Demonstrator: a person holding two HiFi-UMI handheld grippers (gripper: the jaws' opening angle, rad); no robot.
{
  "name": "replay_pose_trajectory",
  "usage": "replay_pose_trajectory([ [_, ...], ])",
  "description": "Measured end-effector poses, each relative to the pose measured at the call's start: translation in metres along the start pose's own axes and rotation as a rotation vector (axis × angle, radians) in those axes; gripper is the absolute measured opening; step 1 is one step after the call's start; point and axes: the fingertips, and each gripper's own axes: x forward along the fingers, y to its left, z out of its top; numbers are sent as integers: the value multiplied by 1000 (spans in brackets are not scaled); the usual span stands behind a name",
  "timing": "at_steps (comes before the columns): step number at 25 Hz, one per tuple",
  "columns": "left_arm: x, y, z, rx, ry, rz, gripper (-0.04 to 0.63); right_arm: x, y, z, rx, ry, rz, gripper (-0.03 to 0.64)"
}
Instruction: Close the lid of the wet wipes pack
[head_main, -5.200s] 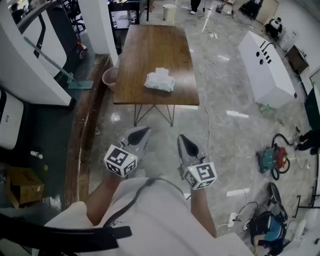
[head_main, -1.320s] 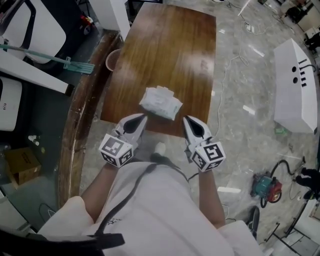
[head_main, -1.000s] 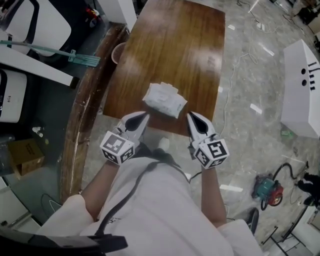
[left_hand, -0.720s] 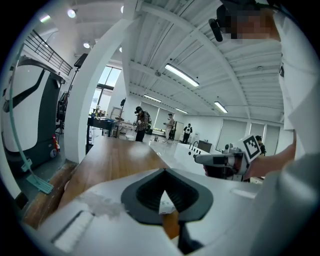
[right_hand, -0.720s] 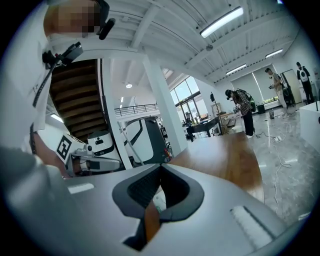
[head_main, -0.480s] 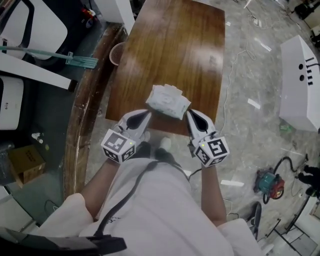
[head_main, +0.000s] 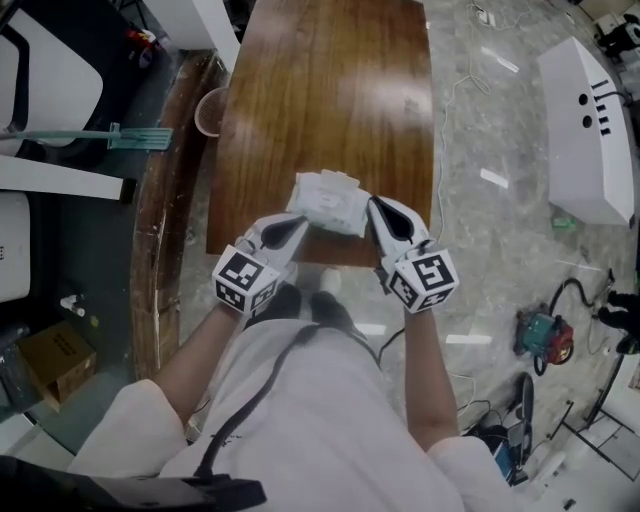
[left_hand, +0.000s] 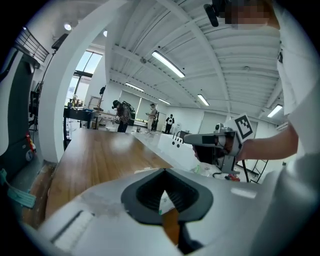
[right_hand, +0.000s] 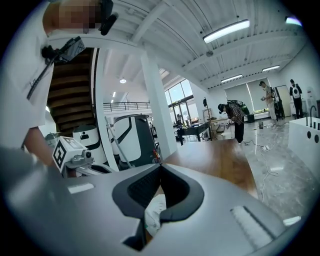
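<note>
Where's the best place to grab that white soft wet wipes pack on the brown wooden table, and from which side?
Probably its left short end, from the table's near edge. The white soft wet wipes pack lies flat near that edge of the brown wooden table, its end facing the left gripper; a low pinch there leaves the top free. Open its shut jaws first.

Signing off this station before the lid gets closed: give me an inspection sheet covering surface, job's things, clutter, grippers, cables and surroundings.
Surface: wooden table, glossy.
Job's things: wet wipes pack by the table's near edge; lid state unclear.
Clutter: nothing seen on the table.
Grippers: left gripper and right gripper flank the pack, jaws together, holding nothing.
Cables: white cable on the floor right of the table.
Surroundings: pink bin, white cabinet, vacuum on the floor.
</note>
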Motion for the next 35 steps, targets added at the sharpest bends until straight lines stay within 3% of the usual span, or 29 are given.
replay_pose_trajectory([
  [11, 35, 19, -13, -24, 20, 0, 2, 38, -36, -26, 5, 80, 3, 13],
  [24, 67, 32, -39, -73, 59, 26, 2, 64, -62, -91, -22, 242, 52, 110],
  [35, 79, 40, -55, -107, 87, 53, 2, 87, -65, -117, -13, 294, 119, 170],
])
